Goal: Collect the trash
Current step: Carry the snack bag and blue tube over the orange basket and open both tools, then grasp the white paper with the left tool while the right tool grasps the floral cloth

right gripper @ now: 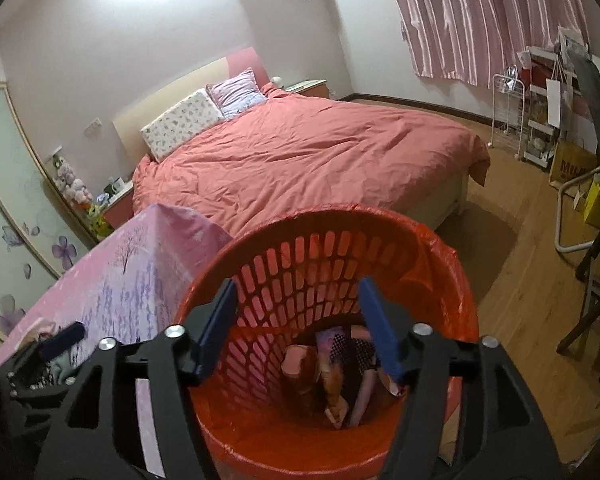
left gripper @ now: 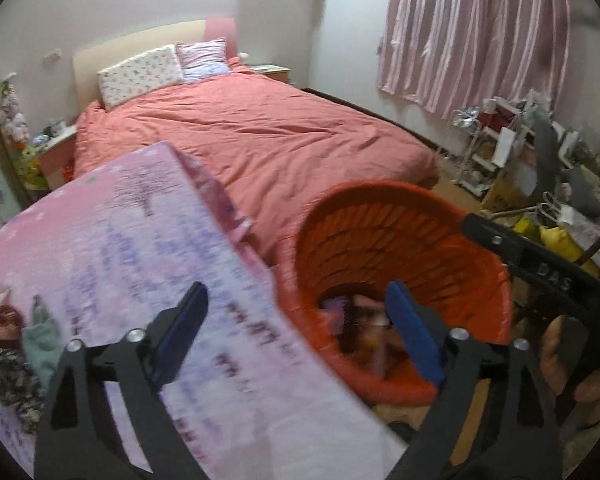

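The right gripper (right gripper: 296, 320) hangs over the red basket (right gripper: 452, 280), jaws apart and empty, wrappers (right gripper: 340, 368) lying at its bottom. The left gripper (left gripper: 296, 332), jaws wide and empty, straddles the pink-clothed table's (left gripper: 120, 240) edge beside the basket, bare floor (right gripper: 520, 264) to the right.

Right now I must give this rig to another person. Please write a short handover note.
Left gripper: open, empty, over the edge of the pink table beside the bin.
Right gripper: open, empty, above the mouth of the red bin.
Done: several pieces of trash lie at the bin's bottom.
Left: small items remain on the table's left part; check whether they are trash.
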Tool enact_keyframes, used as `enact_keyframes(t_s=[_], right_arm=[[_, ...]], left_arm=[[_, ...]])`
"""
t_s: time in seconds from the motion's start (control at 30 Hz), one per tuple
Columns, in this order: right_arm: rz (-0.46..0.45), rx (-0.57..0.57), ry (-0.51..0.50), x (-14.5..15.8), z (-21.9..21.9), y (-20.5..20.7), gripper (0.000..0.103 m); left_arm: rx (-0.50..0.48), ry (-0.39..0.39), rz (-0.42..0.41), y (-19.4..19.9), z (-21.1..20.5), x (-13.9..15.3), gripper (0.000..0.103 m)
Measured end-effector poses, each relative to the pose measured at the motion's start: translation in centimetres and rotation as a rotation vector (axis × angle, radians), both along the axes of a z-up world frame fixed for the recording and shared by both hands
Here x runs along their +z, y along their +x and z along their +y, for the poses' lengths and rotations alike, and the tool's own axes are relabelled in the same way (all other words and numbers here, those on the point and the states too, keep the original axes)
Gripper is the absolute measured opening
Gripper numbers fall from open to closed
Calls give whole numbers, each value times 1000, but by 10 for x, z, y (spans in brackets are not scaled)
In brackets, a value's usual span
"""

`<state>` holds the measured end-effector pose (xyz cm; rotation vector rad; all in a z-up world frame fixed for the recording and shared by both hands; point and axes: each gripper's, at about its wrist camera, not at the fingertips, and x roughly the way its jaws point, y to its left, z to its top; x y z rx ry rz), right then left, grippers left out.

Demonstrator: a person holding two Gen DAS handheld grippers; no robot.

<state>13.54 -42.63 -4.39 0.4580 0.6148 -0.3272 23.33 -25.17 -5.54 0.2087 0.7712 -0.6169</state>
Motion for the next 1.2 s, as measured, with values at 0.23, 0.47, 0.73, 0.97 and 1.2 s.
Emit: enact_keyframes(t_s=[0.23, 0.47, 0.73, 0.97, 1.2], right_arm=[[14, 68, -102, 7, 50, 3, 77], [34, 203, -130, 6, 108, 14, 77], [62, 304, -127, 5, 158, 22, 77], [66, 375, -137, 10, 195, 27, 74], [59, 470, -121, 13, 234, 34, 67]], left_arm=[[133, 42, -83, -5, 75, 8, 99], [311, 50, -154, 6, 169, 23, 99], [565, 136, -147, 66, 251, 24, 88], [593, 216, -38, 112, 271, -2, 42], [612, 133, 28, 102, 326, -7, 26]])
